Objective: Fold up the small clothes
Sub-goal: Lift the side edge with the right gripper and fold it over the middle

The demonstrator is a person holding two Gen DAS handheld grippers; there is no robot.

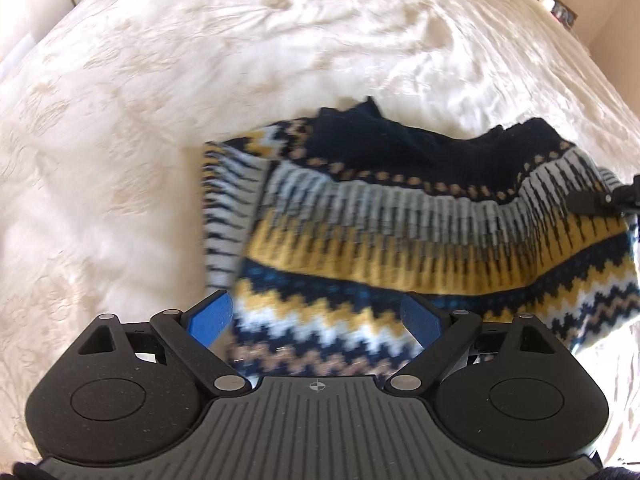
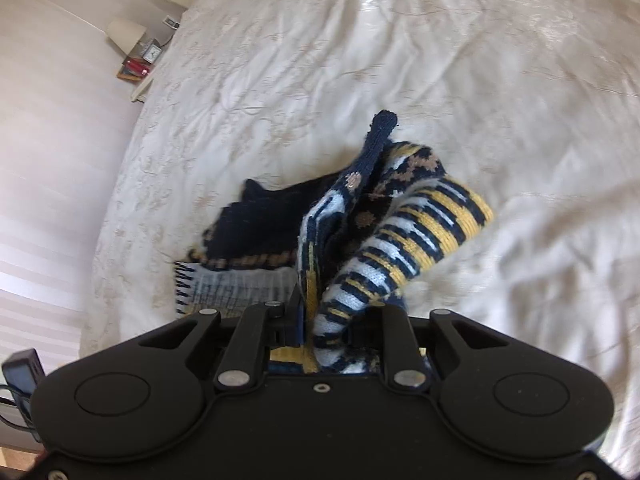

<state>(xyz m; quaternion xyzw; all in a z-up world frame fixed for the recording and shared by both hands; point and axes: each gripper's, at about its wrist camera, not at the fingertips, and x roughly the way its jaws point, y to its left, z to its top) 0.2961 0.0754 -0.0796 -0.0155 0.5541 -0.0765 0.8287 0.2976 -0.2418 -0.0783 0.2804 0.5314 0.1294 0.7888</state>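
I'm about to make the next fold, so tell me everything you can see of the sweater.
The sweater is a small patterned knit: navy top, grey-white, mustard and blue zigzag bands. It lies partly folded on the bedspread, one striped part tucked along its left edge. The right gripper is shut on a bunched striped fold, lifting it. The left gripper is open over the zigzag end.

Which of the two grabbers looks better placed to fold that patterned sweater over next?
Right. The right gripper is shut on the sweater and lifts its side; the left gripper hovers open, holding nothing.
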